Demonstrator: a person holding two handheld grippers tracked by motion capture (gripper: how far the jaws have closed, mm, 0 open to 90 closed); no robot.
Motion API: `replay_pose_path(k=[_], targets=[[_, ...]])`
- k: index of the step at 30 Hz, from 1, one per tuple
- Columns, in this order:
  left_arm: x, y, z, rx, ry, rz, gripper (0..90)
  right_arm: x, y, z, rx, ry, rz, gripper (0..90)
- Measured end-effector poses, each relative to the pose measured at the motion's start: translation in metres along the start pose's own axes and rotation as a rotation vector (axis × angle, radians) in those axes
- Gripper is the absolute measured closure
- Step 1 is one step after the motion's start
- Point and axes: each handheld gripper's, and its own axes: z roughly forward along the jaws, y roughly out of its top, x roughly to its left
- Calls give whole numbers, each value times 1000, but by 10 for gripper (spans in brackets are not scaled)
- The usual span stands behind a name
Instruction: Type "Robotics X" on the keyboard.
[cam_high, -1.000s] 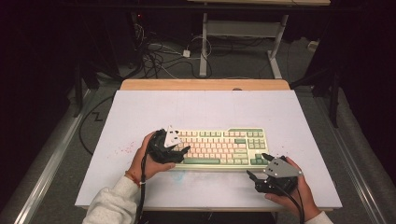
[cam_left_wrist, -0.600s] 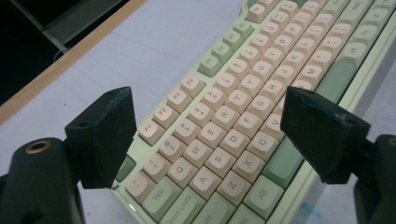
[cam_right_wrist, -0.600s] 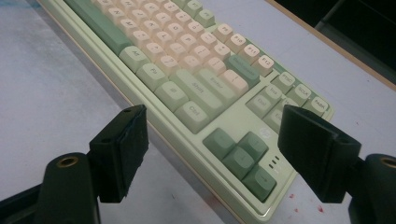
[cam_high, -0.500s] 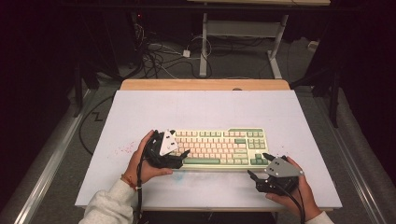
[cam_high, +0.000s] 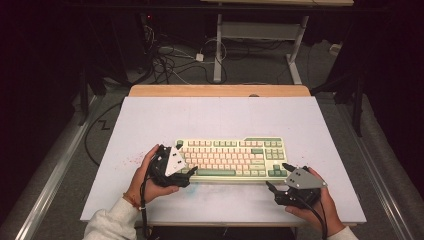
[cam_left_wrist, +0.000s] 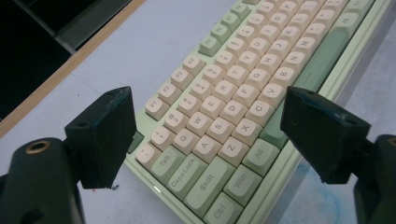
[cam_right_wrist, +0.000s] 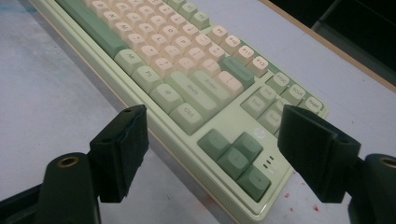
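So the keyboard (cam_high: 232, 157) sits flat on the white worktop (cam_high: 220, 115), a bit toward the near half, with its long axis running straight left to right across it. Key rows face the person, spacebar edge nearest them, arrow keys at the right end. The left claw (cam_high: 189, 172) is at the keyboard's left end, its jaws spread wide on either side of that corner, having just been opening, with nothing pinched. In the left gripper view the Tab and Caps Lock keys show between them. The right claw (cam_high: 277, 176) hangs just off the near right corner, jaws apart too, not touching anything.
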Motion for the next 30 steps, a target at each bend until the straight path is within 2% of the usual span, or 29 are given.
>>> replay_pose_path(k=[6, 10, 16, 21, 26, 30], targets=[[0, -8, -5, 5, 13, -1, 170, -2, 1, -1, -7, -1, 6, 247], [1, -15, -9, -4, 11, -18, 170, -5, 4, -2, -16, -2, 18, 247], [0, -23, -14, 8, 30, -2, 170, -11, 9, -4, -31, -12, 30, 250], [1, -31, -17, 15, 25, -11, 170, -18, 13, -5, -45, -15, 51, 253], [0, -40, -19, 40, 26, -14, 170, -18, 17, -2, -46, -10, 45, 255], [0, -44, -21, 39, 21, -24, 170, -19, 20, 1, -46, -9, 47, 255]])
